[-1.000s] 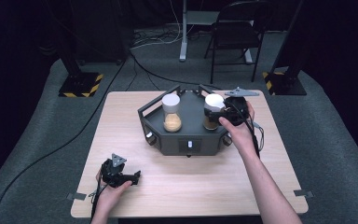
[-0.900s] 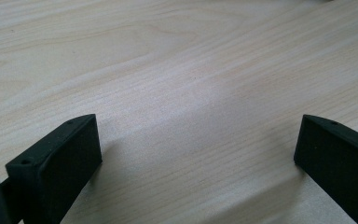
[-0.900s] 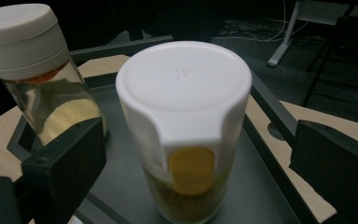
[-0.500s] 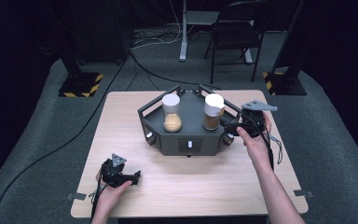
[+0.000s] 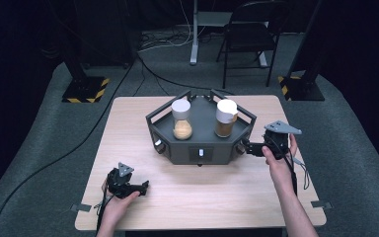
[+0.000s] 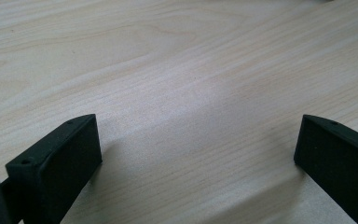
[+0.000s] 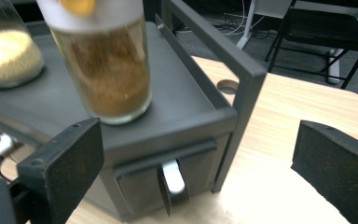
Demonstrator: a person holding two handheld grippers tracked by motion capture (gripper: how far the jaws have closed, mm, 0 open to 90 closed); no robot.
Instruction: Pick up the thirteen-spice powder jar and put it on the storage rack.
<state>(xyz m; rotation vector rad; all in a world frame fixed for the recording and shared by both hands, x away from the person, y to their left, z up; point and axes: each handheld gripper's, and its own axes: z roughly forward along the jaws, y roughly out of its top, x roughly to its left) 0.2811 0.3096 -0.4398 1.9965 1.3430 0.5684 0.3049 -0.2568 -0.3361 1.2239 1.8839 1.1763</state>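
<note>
A dark grey hexagonal rack (image 5: 177, 153) stands mid-table and carries two white-lidded glass jars on its top. The left jar (image 5: 181, 120) holds pale yellow grains (image 7: 9, 51); the right jar (image 5: 225, 118) holds brown powder (image 7: 109, 74). My right gripper (image 5: 246, 147) is open at the rack's right side, jaws pointing at a drawer with a white handle (image 7: 172, 177). Near the front left of the table, my left gripper (image 5: 143, 186) rests low and open, with bare wood between its jaws (image 6: 196, 140).
The rack has more drawers with white handles on its front (image 5: 201, 153) and left face (image 5: 158, 144). A folding chair (image 5: 249, 39) and stand bases (image 5: 84, 89) sit on the floor behind the wooden table (image 5: 128, 118).
My right gripper left the brown jar on top of the rack and came down and back to the rack's right side. The left gripper stayed put.
</note>
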